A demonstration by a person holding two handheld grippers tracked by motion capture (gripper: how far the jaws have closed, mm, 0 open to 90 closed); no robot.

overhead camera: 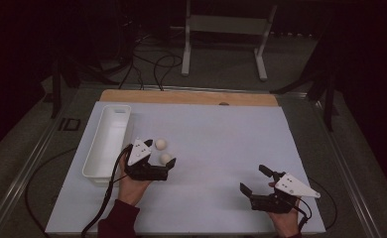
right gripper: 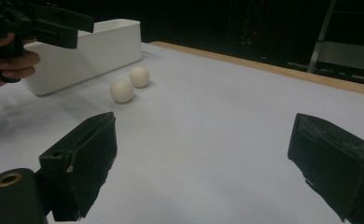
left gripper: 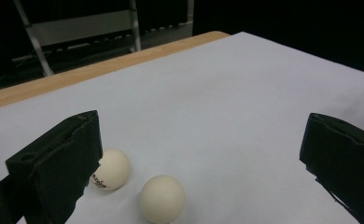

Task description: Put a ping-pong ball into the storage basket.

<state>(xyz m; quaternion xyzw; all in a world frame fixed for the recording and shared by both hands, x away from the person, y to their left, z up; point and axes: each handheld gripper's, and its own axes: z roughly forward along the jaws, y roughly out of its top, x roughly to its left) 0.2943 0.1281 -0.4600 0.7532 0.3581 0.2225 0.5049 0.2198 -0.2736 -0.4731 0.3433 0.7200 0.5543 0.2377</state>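
left tongs [overhead camera: 162,159] closing in on two pale balls beside the white bin

the left tongs are gaping wide, reaching for the near ball [left gripper: 162,198] on the table [overhead camera: 221,144], with the far ball [left gripper: 110,169] lying just beside it near the white bin [overhead camera: 107,141]. the right tongs [overhead camera: 255,180] are hanging released, well apart, gripping nothing. i'm thinking a jaw could be nudging a ball before closing, sending it rolling off, since they're round and sitting so close together.

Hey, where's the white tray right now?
In the high view the tray lies lengthwise along the table's left side, just left of the two balls and the left gripper.
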